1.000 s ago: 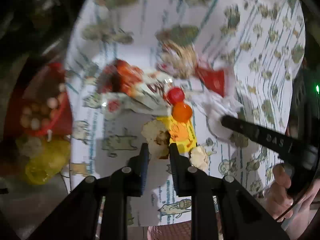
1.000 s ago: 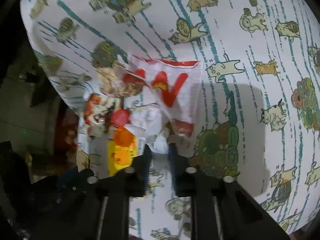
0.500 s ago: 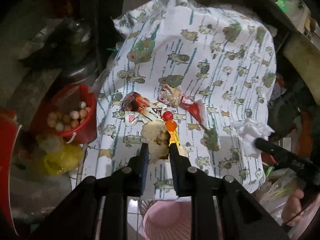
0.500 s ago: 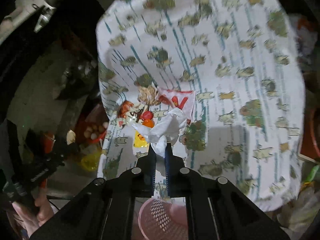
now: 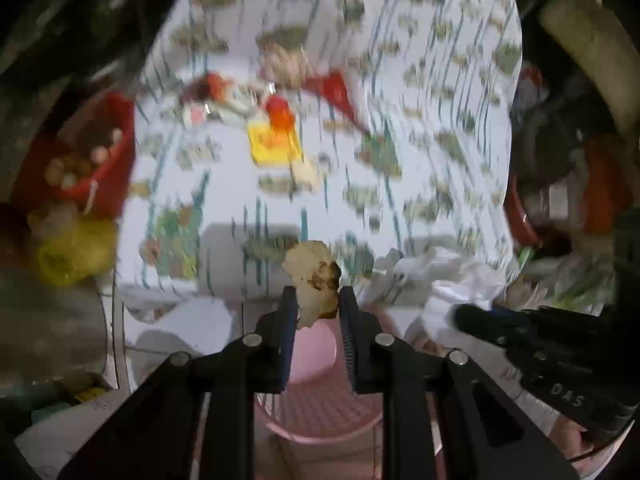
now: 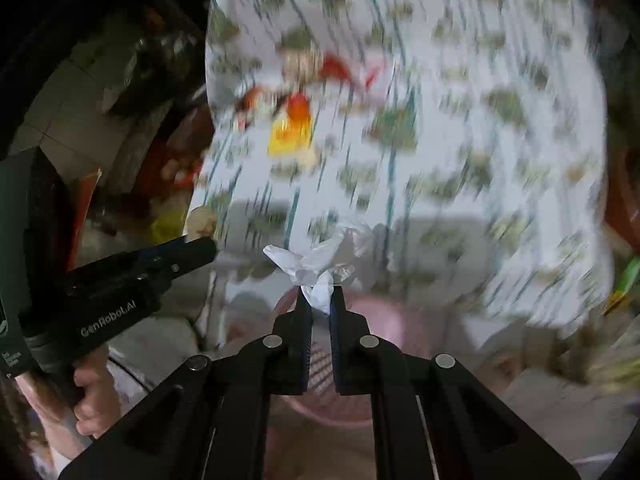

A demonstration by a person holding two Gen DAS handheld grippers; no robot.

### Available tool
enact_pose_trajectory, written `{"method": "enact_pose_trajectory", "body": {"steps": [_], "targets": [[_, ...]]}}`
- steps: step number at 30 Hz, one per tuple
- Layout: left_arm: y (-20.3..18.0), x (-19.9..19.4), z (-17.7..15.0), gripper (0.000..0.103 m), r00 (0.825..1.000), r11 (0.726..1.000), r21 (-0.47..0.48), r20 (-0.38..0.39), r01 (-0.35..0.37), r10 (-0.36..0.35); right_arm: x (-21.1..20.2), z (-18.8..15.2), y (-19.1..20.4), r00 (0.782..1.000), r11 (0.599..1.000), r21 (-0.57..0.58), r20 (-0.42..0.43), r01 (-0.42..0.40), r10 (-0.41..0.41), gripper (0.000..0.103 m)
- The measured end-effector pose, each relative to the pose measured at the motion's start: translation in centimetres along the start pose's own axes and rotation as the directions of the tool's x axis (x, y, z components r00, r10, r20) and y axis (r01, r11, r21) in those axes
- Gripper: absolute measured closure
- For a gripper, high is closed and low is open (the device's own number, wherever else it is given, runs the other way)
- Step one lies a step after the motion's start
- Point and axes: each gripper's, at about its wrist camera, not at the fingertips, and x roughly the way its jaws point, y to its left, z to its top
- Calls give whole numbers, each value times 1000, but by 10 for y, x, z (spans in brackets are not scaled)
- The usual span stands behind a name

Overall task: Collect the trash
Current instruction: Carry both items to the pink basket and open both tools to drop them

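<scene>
My left gripper (image 5: 318,300) is shut on a beige, brown-stained scrap (image 5: 314,276), held over a pink mesh basket (image 5: 320,404) on the floor. My right gripper (image 6: 320,300) is shut on a crumpled white tissue (image 6: 316,268), also above the pink basket (image 6: 384,320). In the left wrist view the right gripper (image 5: 464,318) enters from the right with the tissue (image 5: 440,276). The left gripper (image 6: 208,246) and its scrap (image 6: 200,220) show at the left of the right wrist view. More trash stays on the patterned tablecloth (image 5: 420,120): a yellow wrapper (image 5: 272,144), red caps (image 5: 278,114), red wrappers (image 5: 332,88).
A red tub (image 5: 86,160) of pale round items and a yellow bag (image 5: 72,252) sit on the floor left of the table. Dark clutter and red containers (image 5: 600,188) crowd the right side. A hand (image 6: 88,396) grips the left tool's handle.
Both grippers lifted their pieces off the tablecloth and pulled back past the table's near edge, over the pink basket. The rest of the trash pile stayed on the table.
</scene>
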Motion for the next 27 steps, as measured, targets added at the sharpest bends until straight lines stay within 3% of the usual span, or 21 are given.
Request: {"method": "enact_pose_trajectory", "body": {"steps": [4,8,18,23,27], "targets": [[4,26,-15,84,995,1000,-11,-99,-4,3,35,-14,-15,993,998,58,-116,-23,30,94],[8,55,-27,84,978,997,-66,-201,36,-48,67,-26,-25,971,994,93,-227,-54,74,94],[3,112,-43,84,947,995,-34,-309,-97,81,151,-60,-38,960,994,49,-266,102,-85,94],[12,110,-43,84,951,994,-57,-302,-95,73,187,-77,-51,954,988,82,-279,134,-106,94],[12,121,-53,84,943,996,-40,-327,-82,64,191,-84,-56,949,986,91,-296,142,-109,94]]}}
